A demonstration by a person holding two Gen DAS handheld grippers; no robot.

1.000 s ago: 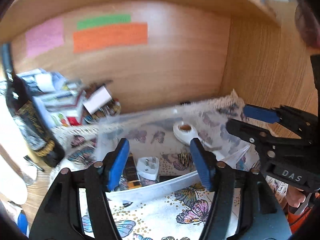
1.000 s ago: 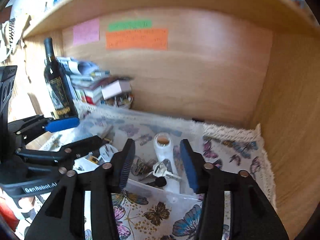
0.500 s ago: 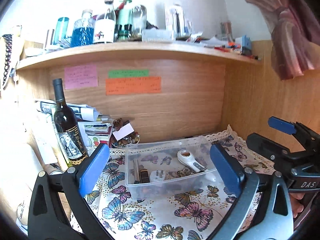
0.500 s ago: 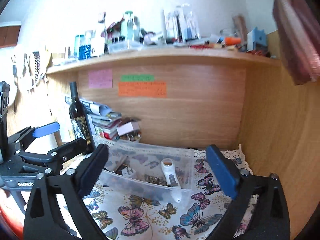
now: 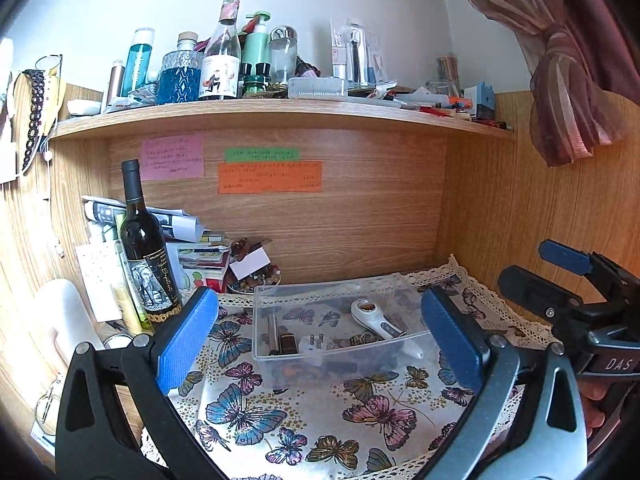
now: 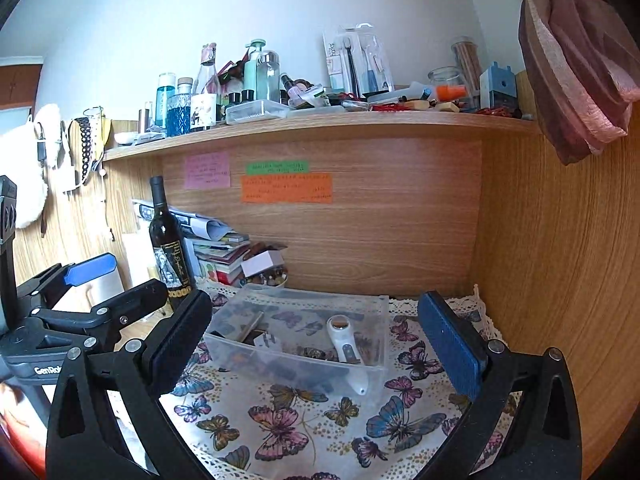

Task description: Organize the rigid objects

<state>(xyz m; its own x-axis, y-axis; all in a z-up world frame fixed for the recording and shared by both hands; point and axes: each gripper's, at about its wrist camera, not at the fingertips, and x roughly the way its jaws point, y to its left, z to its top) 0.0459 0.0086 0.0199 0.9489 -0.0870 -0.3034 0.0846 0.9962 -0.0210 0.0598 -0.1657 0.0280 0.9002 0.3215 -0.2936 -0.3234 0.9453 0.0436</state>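
A clear plastic box (image 5: 280, 360) (image 6: 372, 376) sits on a butterfly cloth (image 5: 304, 420) (image 6: 280, 420) in a wooden desk nook. In it lie a white handheld device (image 5: 374, 319) (image 6: 344, 338), a white plug adapter (image 5: 313, 345) (image 6: 267, 341), a dark rectangular item (image 5: 287, 343), a metal bar (image 5: 273, 330) and small dark pieces. My left gripper (image 5: 320, 344) is open and empty, held back from the box. My right gripper (image 6: 316, 340) is open and empty, also back from it. Each gripper shows at the edge of the other's view.
A wine bottle (image 5: 146, 256) (image 6: 168, 244) stands left of the box beside a stack of papers and books (image 5: 192, 244). A bowl of small items (image 5: 252, 276) sits behind the box. A crowded shelf (image 5: 280, 112) runs overhead. A wooden side wall (image 6: 560, 280) closes the right.
Both grippers have pulled back and up from the box and opened wide. The box with its contents stays on the cloth; the upper shelf has come into view.
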